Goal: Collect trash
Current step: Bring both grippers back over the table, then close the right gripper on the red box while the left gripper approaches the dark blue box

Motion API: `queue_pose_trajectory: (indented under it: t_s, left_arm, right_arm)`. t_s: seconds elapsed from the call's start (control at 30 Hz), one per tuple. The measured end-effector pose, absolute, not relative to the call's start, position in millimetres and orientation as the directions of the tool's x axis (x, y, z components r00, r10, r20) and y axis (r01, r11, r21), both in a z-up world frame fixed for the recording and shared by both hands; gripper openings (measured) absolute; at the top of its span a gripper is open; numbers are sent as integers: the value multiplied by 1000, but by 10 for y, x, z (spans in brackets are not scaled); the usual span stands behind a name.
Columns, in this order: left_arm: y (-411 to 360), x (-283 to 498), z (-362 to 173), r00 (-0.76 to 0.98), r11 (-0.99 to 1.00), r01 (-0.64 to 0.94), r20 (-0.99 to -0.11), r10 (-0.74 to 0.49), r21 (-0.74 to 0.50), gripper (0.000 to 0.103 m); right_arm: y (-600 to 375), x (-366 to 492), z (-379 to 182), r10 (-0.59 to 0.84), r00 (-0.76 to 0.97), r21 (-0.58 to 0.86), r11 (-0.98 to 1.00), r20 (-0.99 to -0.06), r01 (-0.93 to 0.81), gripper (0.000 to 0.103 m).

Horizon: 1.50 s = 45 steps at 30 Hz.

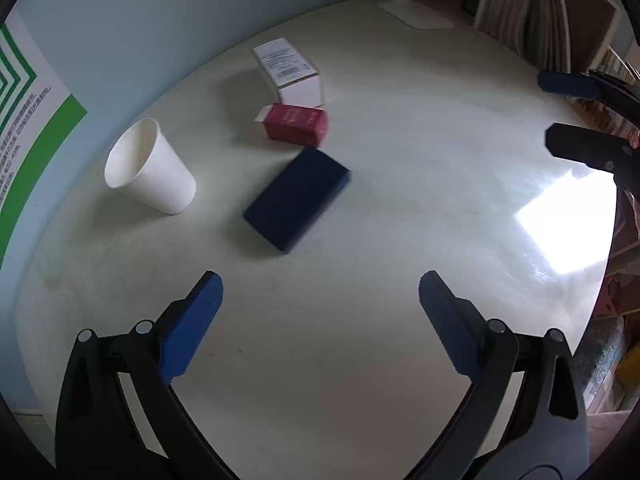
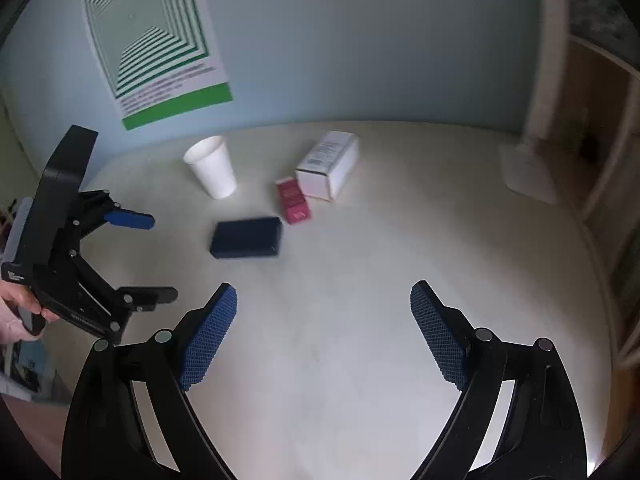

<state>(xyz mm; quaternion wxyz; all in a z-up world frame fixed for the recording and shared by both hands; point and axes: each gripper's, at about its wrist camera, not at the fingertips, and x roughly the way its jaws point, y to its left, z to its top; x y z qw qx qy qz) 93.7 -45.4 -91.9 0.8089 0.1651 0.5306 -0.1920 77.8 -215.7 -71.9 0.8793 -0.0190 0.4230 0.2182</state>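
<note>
Both grippers hang released over the pale bench (image 1: 360,360), nothing between the jaws: left gripper (image 1: 320,320), right gripper (image 2: 324,328). Farther off lie a dark blue box (image 1: 296,198), a red box (image 1: 296,124), a white carton (image 1: 290,70) and, left, a paper cup (image 1: 150,166). Only the right view shows a hand (image 2: 18,308) on the left gripper; only the left shows bookshelves (image 1: 532,20) far right.

paper cup (image 1: 152,168): plain white | flat box (image 1: 297,198) ahead of the left gripper (image 1: 320,304): dark navy | small carton (image 1: 298,123) beyond it: crimson | larger box (image 1: 290,70): white, black print on label | gripper pads (image 2: 210,336): blue, cross-hatched | wall poster (image 2: 156,36): nested green and white stripes | tabletop (image 1: 400,200): cream
</note>
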Motion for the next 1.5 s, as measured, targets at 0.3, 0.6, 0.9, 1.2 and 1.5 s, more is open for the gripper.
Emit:
queue_pose_trajectory:
  t_s: [0.3, 0.6, 0.9, 1.2, 1.5]
  left_arm:
    - [-226, 1227, -1046, 350, 887, 458, -929, -124, 54, 96]
    - [-178, 1448, -1226, 322, 885, 464, -936, -144, 23, 96]
    - [-199, 1665, -1462, 269, 878, 479, -949, -167, -19, 96]
    - [-232, 1829, -1686, 225, 870, 489, -954, -199, -66, 92]
    - [-284, 1823, -1674, 263, 838, 544, -942, -206, -31, 69]
  right_arm:
    - [-1750, 1305, -835, 420, 488, 164, 861, -765, -482, 88]
    - [-1509, 1678, -1092, 439, 417, 186, 832, -796, -523, 86]
    - [-1388, 2017, -1378, 454, 350, 228, 818, -819, -528, 80]
    - [-1237, 2279, -1672, 460, 293, 254, 805, -838, -536, 64]
    - [-1138, 2440, -1767, 473, 279, 275, 801, -836, -532, 34]
